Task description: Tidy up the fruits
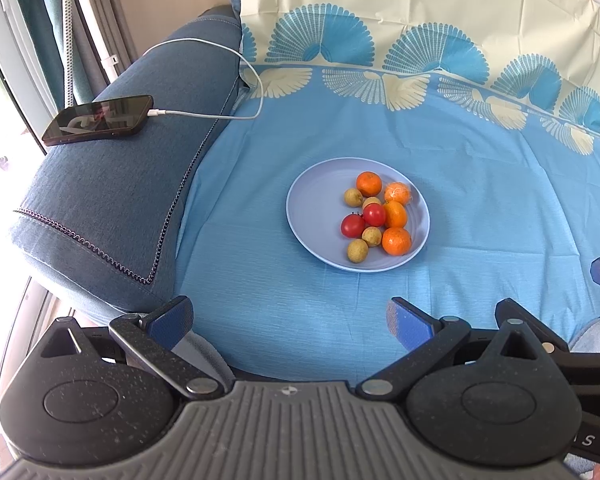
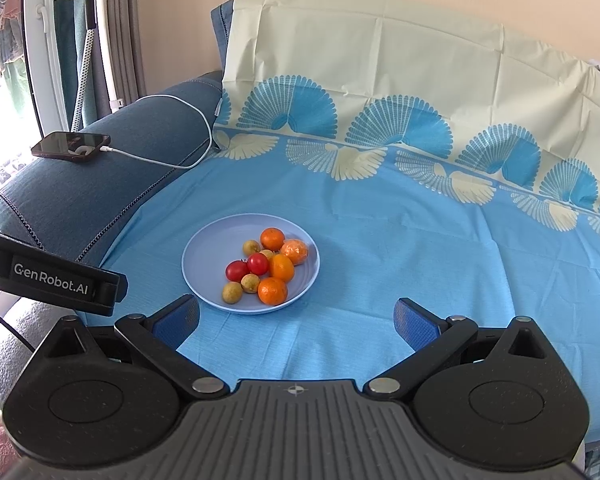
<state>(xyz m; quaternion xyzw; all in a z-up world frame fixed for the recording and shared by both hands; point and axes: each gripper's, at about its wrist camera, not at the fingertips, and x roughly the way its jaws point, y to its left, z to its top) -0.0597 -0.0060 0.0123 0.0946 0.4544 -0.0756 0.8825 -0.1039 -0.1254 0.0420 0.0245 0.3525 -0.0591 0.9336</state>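
Observation:
A light blue plate (image 1: 316, 204) sits on the blue cloth; it also shows in the right wrist view (image 2: 208, 252). On it lie several oranges (image 1: 397, 241) (image 2: 273, 291), two red tomatoes (image 1: 352, 225) (image 2: 237, 270) and several small tan round fruits (image 1: 357, 251) (image 2: 232, 292). One orange (image 1: 398, 193) (image 2: 295, 251) is peeled. My left gripper (image 1: 290, 320) is open and empty, short of the plate. My right gripper (image 2: 296, 320) is open and empty, just short of the plate's near rim.
A blue sofa armrest (image 1: 112, 200) (image 2: 112, 168) on the left carries a phone (image 1: 100, 120) (image 2: 71, 145) with a white cable (image 1: 220, 116) (image 2: 188, 120). The cream and blue patterned cloth (image 1: 420, 60) (image 2: 380, 92) rises over the backrest. The left gripper's body (image 2: 52, 276) shows at left.

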